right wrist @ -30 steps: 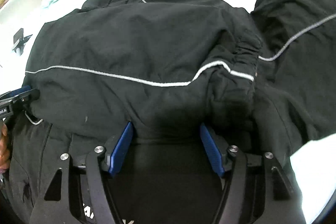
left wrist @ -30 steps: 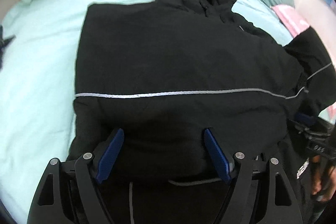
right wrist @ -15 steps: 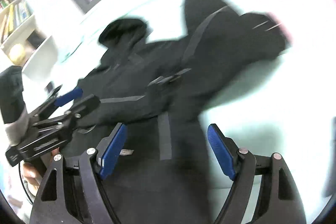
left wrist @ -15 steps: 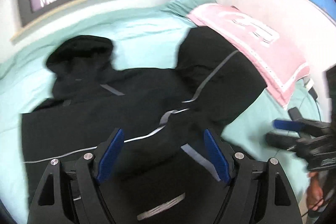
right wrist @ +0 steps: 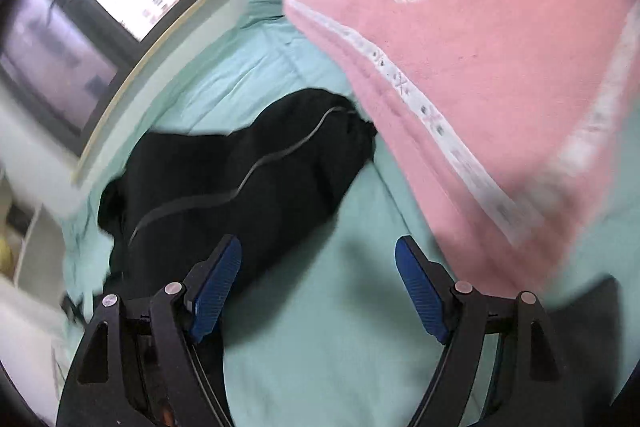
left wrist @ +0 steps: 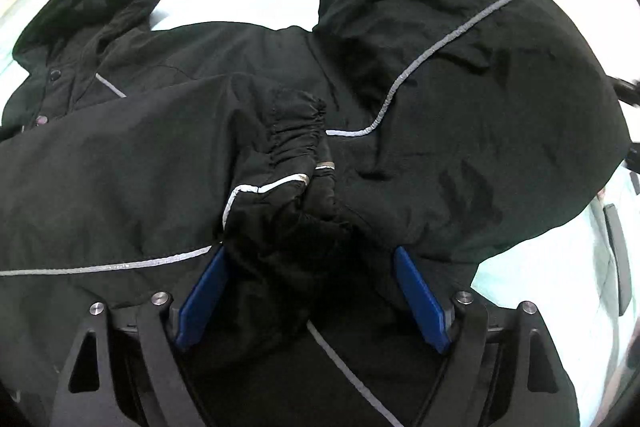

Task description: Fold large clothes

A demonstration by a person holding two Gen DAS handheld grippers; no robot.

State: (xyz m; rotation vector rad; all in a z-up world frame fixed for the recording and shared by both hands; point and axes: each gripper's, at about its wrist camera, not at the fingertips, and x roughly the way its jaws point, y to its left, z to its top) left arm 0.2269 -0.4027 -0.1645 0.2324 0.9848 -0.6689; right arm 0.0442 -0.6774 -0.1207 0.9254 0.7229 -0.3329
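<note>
Two blue-padded grippers frame a black hooded jacket spread over a mint-green bedsheet.

From the left wrist camera the jacket fills nearly the whole frame. Its hood lies at the upper left, with snap buttons on the placket below it. One sleeve is folded across the body, and its gathered elastic cuff sits at the centre of the frame. The other sleeve spreads wide across the upper right, a grey reflective stripe running along it. The left gripper sits at the bottom centre, its jaws opening. Bunched black fabric lies between the blue pads, but the pads stand wide and do not press on it.

From the right wrist camera, blurred by motion, that outstretched sleeve lies at centre left on the sheet, its cuff end just beside a pink towel with white edging that fills the upper right. A window shows at the upper left. The right gripper is at the bottom centre with its jaws wide apart and only bare sheet between them. Its left pad overlaps the edge of the sleeve in the frame, gripping nothing.
</note>
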